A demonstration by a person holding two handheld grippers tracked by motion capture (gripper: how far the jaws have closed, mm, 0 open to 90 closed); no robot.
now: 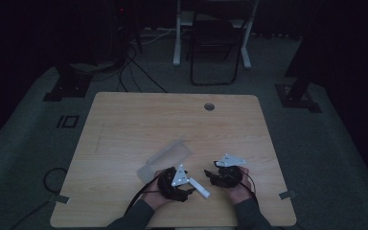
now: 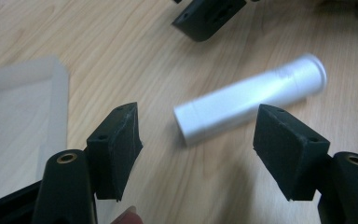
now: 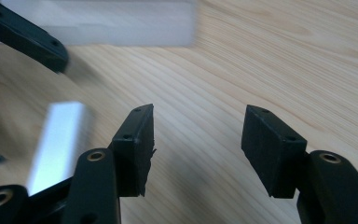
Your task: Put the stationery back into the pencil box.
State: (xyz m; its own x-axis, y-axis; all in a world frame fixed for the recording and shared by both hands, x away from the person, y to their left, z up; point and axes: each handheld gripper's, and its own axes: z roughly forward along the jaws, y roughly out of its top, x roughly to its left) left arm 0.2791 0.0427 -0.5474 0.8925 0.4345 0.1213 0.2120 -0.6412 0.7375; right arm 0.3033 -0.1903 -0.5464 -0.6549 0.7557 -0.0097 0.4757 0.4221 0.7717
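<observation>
A short white tube [image 1: 199,188] lies flat on the wooden table [image 1: 172,120] between my two hands. My left gripper [image 1: 189,187] points at it from the left. In the left gripper view the tube [image 2: 249,98] lies just beyond the open jaws of that gripper [image 2: 200,135], and no pad touches it. My right gripper [image 1: 210,171] sits to the right of the tube, with its jaws open over bare wood [image 3: 196,140]. The tube [image 3: 58,144] shows blurred to the left of those jaws. A clear plastic tray [image 1: 165,159] rests behind the left hand.
The tray [image 2: 23,121] lies left of the left jaws and also shows as a pale tray [image 3: 98,21] far off in the right gripper view. A round cable hole [image 1: 209,106] sits near the table's far edge. A dark chair [image 1: 215,48] stands beyond the table.
</observation>
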